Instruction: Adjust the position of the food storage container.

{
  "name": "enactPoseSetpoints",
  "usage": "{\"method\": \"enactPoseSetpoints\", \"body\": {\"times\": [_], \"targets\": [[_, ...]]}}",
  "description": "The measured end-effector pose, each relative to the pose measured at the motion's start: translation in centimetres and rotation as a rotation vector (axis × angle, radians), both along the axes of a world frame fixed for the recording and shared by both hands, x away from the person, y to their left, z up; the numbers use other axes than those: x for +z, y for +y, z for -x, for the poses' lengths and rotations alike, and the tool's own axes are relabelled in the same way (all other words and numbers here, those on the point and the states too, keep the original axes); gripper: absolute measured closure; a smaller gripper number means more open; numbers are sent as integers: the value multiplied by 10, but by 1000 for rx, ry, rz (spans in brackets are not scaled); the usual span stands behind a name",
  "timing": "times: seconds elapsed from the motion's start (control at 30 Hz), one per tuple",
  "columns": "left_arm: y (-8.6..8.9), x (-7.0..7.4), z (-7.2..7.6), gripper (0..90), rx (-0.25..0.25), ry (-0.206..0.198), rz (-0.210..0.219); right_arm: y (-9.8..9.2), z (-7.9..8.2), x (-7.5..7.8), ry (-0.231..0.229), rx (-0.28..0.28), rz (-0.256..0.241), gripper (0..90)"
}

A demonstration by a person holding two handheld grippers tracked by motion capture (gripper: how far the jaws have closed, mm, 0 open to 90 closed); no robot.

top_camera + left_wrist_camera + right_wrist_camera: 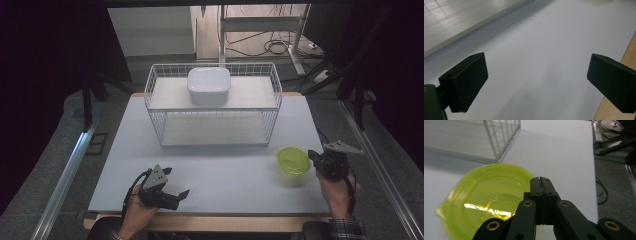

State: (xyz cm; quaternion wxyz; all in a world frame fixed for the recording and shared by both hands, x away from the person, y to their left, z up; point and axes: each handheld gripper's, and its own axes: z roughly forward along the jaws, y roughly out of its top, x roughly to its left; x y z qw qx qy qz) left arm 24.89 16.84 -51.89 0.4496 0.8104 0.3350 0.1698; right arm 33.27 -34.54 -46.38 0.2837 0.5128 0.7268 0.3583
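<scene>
Black fingers of the right gripper [541, 181] are seen closest, pressed together at the near rim of a translucent yellow-green bowl [484, 202]; whether the thin rim is actually caught between them cannot be told, since the tips overlap it. From largest to smallest: a pale table [210, 165] is laid out, a white wire basket [155, 100] is stood at its far side with a white lidded container [208, 85] resting inside on the upper shelf, and the bowl [293, 160] is placed near the right edge, well apart from the basket. The left gripper [172, 186] is held low over the near left of the table, its fingers [467, 80] spread wide and empty. A light bowl pinched at one rim point could be tipped or slipped free if lifted quickly, or pushed off the nearby table edge.
</scene>
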Motion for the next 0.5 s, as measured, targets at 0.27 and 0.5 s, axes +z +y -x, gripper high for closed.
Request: {"method": "enactPoseSetpoints", "body": {"times": [0.27,0.5], "targets": [[-1,-1,0,31,-2,6,-5,-10,-6,-10,37,-42,9,895],[-1,-1,0,32,-5,10,-7,-3,-10,-17,74,-43,28,895]]}}
